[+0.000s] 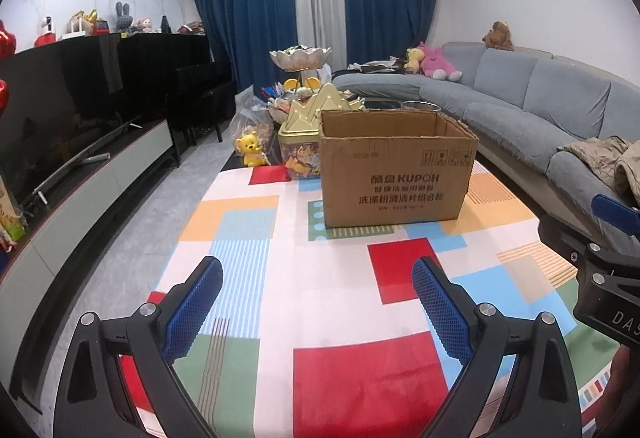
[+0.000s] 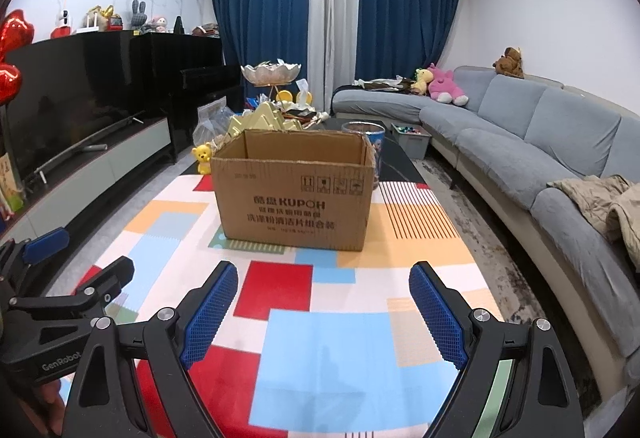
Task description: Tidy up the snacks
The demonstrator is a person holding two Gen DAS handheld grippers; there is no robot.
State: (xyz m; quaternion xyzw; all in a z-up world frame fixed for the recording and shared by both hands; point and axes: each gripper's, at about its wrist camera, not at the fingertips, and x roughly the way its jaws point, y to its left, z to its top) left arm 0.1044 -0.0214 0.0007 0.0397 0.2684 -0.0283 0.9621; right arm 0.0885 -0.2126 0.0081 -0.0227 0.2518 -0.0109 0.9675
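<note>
An open brown cardboard box (image 1: pixel 396 166) stands on a table covered with a colourful patchwork cloth (image 1: pixel 320 278); it also shows in the right wrist view (image 2: pixel 294 194). Behind it sit a gold-lidded snack tin (image 1: pixel 304 142), a yellow bear figure (image 1: pixel 250 149) and bags of snacks (image 1: pixel 250 110). My left gripper (image 1: pixel 318 270) is open and empty, above the cloth short of the box. My right gripper (image 2: pixel 323 278) is open and empty too, also short of the box. Each gripper shows at the edge of the other's view.
A grey sofa (image 2: pixel 540 142) with plush toys runs along the right. A TV (image 1: pixel 60 110) on a low cabinet and a black piano (image 1: pixel 176 74) stand left. A tiered dish (image 1: pixel 300 58) and a patterned bin (image 2: pixel 366 138) stand behind the box.
</note>
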